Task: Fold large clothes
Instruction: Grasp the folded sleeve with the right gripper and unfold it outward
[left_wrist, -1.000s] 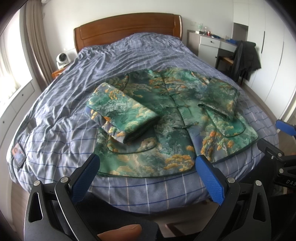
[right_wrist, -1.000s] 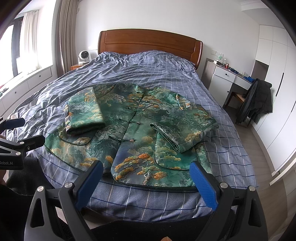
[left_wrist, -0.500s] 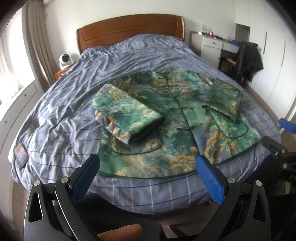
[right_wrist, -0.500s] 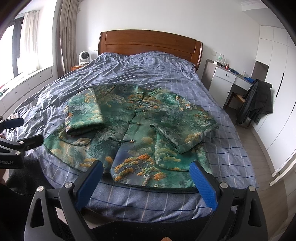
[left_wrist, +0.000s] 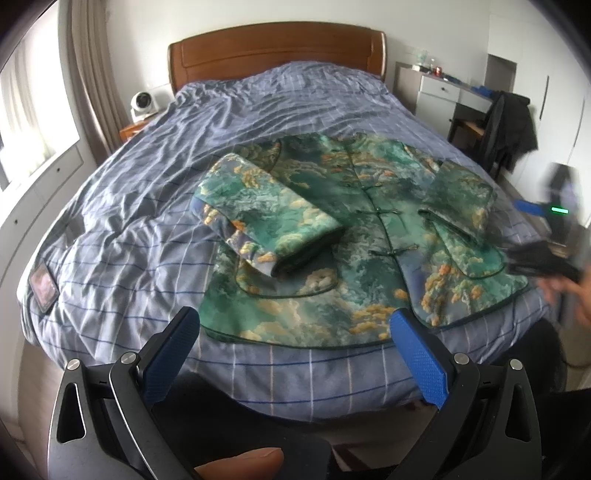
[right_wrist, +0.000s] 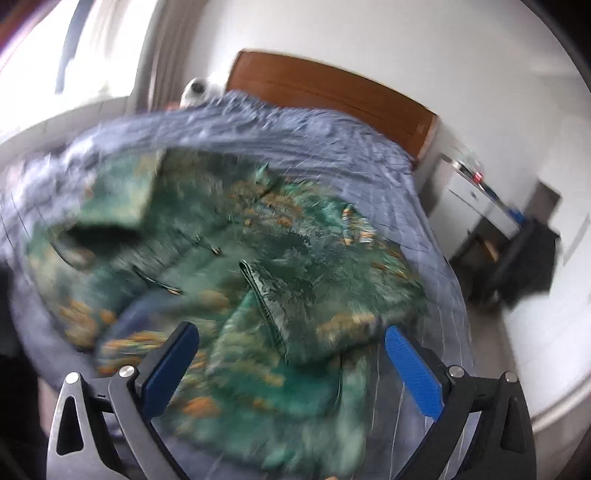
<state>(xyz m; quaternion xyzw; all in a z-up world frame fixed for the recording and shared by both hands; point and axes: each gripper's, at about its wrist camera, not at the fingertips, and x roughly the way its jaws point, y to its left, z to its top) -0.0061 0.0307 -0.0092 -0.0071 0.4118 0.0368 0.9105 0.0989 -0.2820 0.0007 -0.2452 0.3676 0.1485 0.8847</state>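
A green brocade jacket (left_wrist: 369, 236) with orange cloud patterns lies front-up on the bed, both sleeves folded in over its body. The left sleeve (left_wrist: 266, 218) lies across the left front, the right sleeve (left_wrist: 458, 199) across the right. My left gripper (left_wrist: 295, 332) is open and empty, just short of the jacket's hem. My right gripper (right_wrist: 291, 350) is open and empty, tilted, close over the folded right sleeve (right_wrist: 314, 295). The right wrist view is blurred by motion. The right gripper also shows blurred at the right edge of the left wrist view (left_wrist: 543, 258).
The bed has a blue checked duvet (left_wrist: 147, 221) and a wooden headboard (left_wrist: 277, 51). A small white fan (left_wrist: 142, 103) stands on the left nightstand. A white desk (left_wrist: 447, 92) and a chair with a dark coat (left_wrist: 509, 125) stand to the right.
My right gripper has swung forward and tilted, now close over the jacket's right sleeve. My left gripper has moved in a little toward the hem. The jacket has not moved.
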